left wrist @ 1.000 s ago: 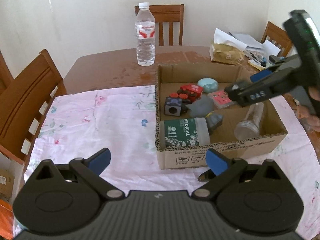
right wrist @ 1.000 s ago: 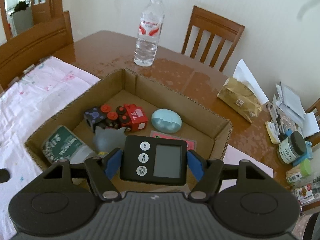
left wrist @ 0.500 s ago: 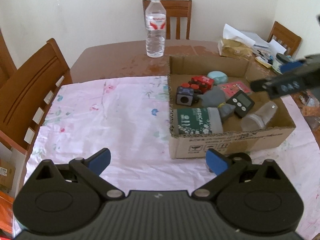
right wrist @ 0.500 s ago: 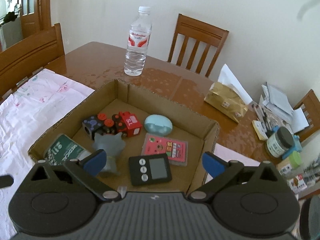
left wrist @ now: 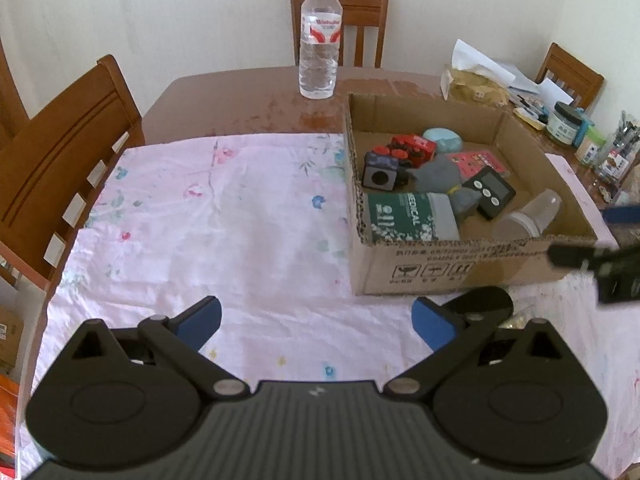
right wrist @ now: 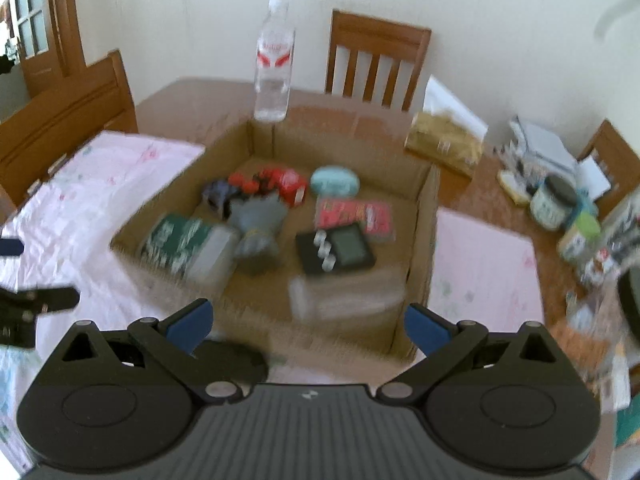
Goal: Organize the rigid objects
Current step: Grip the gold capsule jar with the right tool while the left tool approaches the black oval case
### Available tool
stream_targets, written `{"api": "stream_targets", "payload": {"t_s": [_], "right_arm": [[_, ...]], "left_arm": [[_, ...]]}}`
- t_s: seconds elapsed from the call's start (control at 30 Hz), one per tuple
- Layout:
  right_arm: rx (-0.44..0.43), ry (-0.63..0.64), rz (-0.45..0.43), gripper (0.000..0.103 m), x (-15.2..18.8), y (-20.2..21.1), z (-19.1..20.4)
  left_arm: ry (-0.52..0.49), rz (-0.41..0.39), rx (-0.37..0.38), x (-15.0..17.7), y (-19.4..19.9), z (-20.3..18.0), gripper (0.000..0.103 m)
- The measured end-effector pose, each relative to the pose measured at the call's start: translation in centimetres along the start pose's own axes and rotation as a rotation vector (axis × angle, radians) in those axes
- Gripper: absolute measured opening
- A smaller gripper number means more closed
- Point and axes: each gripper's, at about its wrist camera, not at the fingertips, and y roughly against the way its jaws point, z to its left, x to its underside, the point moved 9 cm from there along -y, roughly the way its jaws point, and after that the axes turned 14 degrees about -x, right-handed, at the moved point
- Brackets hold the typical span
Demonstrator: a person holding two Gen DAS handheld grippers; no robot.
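A cardboard box [left wrist: 460,268] stands on the pink floral cloth [left wrist: 224,216]. It holds a black timer [left wrist: 490,192], a green medical bottle [left wrist: 408,218], a grey toy [left wrist: 438,176], a red and black toy [left wrist: 400,152], a light blue case [left wrist: 442,140], a pink card [left wrist: 476,160] and a clear cup [left wrist: 528,220]. My left gripper [left wrist: 316,320] is open and empty above the cloth. My right gripper [right wrist: 306,322] is open and empty, drawn back before the box [right wrist: 280,312]; the timer [right wrist: 336,252] lies inside. A black round object [left wrist: 486,306] lies before the box.
A water bottle [left wrist: 320,40] stands on the brown table [left wrist: 240,100] behind the box. Wooden chairs [left wrist: 68,152] stand at the left and back. Jars, papers and a tan bag [left wrist: 476,88] crowd the table's right side.
My right gripper opened and let the black timer go into the box, then pulled back out of it. My left gripper drew back from the box.
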Motion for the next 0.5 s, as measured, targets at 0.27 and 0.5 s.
{"api": "stream_targets", "payload": {"t_s": [0.27, 0.5], "right_arm": [[0.010, -0.081, 0.153, 0.103, 6.5, -3.3, 1.7], [0.070, -0.104, 0.238, 0.103, 10.1, -4.0, 1.9]], "left_arm": [[-0.040, 0.008, 0.039, 0.8, -0.4, 0.0, 0.101], [-0.074, 0.021, 0.076, 1.5, -0.9, -0.4, 0.101]]}}
